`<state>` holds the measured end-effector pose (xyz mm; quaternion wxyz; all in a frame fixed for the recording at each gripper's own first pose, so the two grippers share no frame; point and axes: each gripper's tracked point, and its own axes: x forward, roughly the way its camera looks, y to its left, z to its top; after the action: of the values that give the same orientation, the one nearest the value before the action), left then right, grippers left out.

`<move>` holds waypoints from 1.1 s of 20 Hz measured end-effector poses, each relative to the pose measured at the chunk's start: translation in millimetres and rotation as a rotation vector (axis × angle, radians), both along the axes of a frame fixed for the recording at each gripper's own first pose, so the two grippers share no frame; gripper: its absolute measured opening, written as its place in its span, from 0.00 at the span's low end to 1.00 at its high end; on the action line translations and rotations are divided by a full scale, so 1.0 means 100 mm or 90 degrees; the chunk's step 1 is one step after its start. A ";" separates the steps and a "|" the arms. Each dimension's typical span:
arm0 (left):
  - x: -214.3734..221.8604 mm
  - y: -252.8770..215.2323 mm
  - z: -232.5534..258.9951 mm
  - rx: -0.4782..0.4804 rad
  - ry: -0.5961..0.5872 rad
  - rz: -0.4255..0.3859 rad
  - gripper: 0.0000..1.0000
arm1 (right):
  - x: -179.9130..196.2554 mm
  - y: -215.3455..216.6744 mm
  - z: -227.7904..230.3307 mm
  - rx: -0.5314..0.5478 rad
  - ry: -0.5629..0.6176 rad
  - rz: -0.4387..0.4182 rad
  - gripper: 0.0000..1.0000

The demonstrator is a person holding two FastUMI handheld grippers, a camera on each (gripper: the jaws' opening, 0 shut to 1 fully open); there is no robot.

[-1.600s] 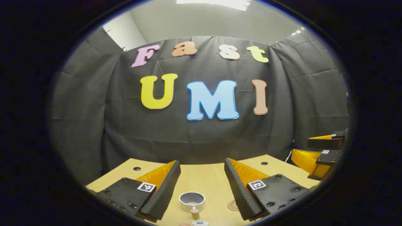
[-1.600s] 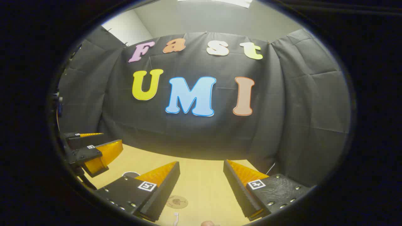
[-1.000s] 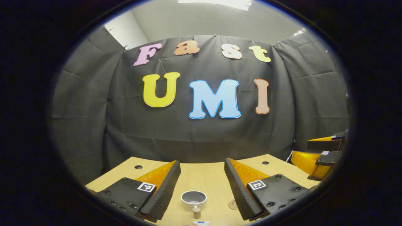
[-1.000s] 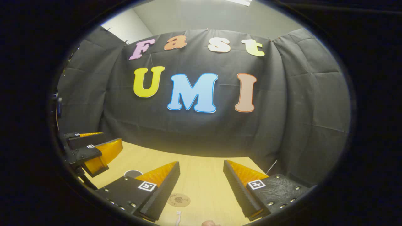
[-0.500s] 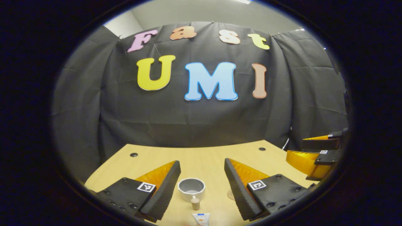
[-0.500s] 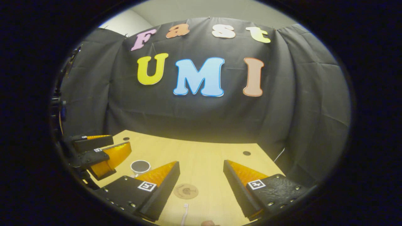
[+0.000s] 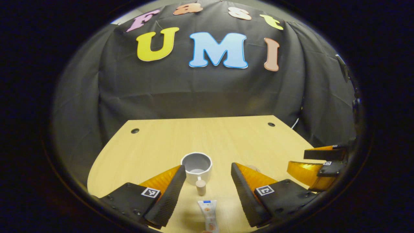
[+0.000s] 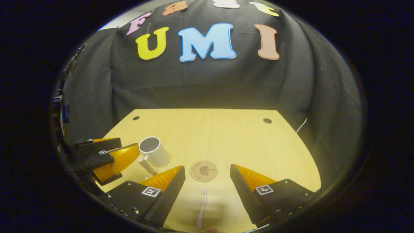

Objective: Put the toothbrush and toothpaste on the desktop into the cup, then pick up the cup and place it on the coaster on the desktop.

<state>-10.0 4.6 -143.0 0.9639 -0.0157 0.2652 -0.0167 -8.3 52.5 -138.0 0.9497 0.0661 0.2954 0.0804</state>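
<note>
Cup: a white round ceramic cup (image 7: pixel 196 165) stands upright and empty on the light wooden desktop (image 7: pixel 155 145); in the left gripper view it sits at 12 o'clock from the gap between that gripper's fingers. Its handle, tipped with a round tan wooden knob (image 7: pixel 200 187), points toward the camera. In the right gripper view the same cup (image 8: pixel 154 150) stands at 10 o'clock from the coaster.

Toothpaste: a small white tube with a blue band and an orange print (image 7: pixel 208 218) lies flat on the desktop at 6 o'clock from the cup, just past the knob, apart from it.

Toothbrush: a slim white toothbrush (image 8: pixel 201 208) lies flat, its head toward the coaster, at 6 o'clock from it, close but not touching.

Coaster: a round, thin, tan wooden coaster with a dark tree print (image 8: pixel 203 171) lies bare on the desktop, well apart from the cup.

Left gripper: the left gripper (image 7: pixel 208 171) hovers above the desktop, jaws wide, gripping nothing; the cup and the tube show in the gap.

Right gripper: the right gripper (image 8: pixel 207 171) hovers with jaws wide and nothing between them; the coaster and the toothbrush show in the gap.
</note>
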 end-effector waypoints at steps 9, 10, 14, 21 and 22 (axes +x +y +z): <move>-0.30 0.02 -0.61 -0.044 0.164 0.013 0.92 | -0.26 0.16 -0.65 0.048 0.211 0.009 0.91; -0.36 0.05 -0.71 -0.049 0.186 0.016 0.92 | -0.30 0.19 -0.73 0.049 0.233 0.013 0.91; -0.49 0.09 -1.05 -0.057 0.275 0.024 0.92 | -0.43 0.28 -0.95 0.049 0.297 0.027 0.91; -0.70 0.12 -1.53 -0.030 0.415 0.005 0.94 | -0.52 0.30 -1.23 0.034 0.379 0.028 0.91; -0.71 0.12 -1.58 -0.029 0.427 0.003 0.94 | -0.54 0.31 -1.27 0.034 0.391 0.028 0.91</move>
<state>-81.4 16.1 -300.7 0.8221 -0.0426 0.5675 -0.0144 -62.1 84.0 -265.2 0.8121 0.1058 0.5675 0.0850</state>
